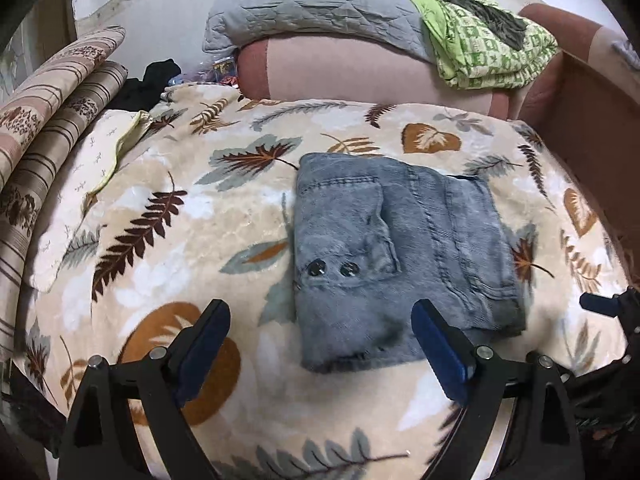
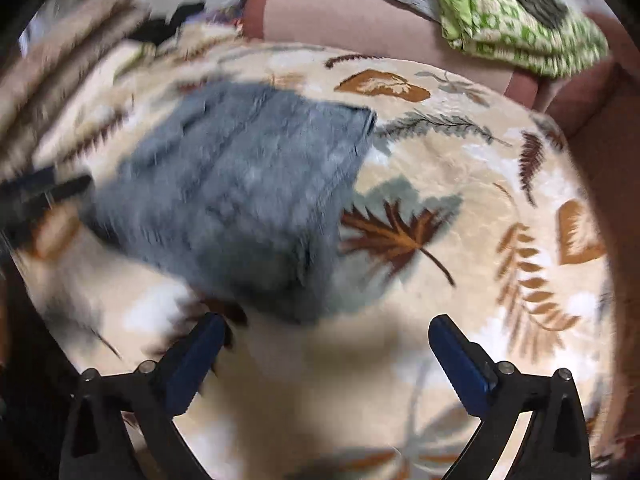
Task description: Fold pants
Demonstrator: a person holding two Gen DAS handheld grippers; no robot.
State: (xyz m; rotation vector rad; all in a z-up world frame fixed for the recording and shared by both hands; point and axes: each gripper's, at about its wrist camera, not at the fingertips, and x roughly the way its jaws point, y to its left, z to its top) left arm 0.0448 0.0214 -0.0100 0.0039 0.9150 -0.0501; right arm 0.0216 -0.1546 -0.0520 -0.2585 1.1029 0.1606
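Grey-blue denim pants (image 1: 396, 256) lie folded into a compact rectangle on the leaf-print blanket (image 1: 192, 216), two dark buttons showing on top. My left gripper (image 1: 322, 312) is open and empty, hovering just above the near edge of the folded pants. In the right wrist view, which is motion-blurred, the pants (image 2: 240, 192) lie ahead and to the left. My right gripper (image 2: 328, 328) is open and empty above bare blanket (image 2: 460, 184) beside the pants' near right corner. The other gripper's finger shows at the left edge (image 2: 48, 188).
Striped rolled bedding (image 1: 52, 120) lies along the left. A pink bolster (image 1: 360, 76) with a grey quilted pillow (image 1: 312, 0) and a green patterned cloth (image 1: 488, 48) sits behind. A black garment (image 1: 148, 84) lies at the back left.
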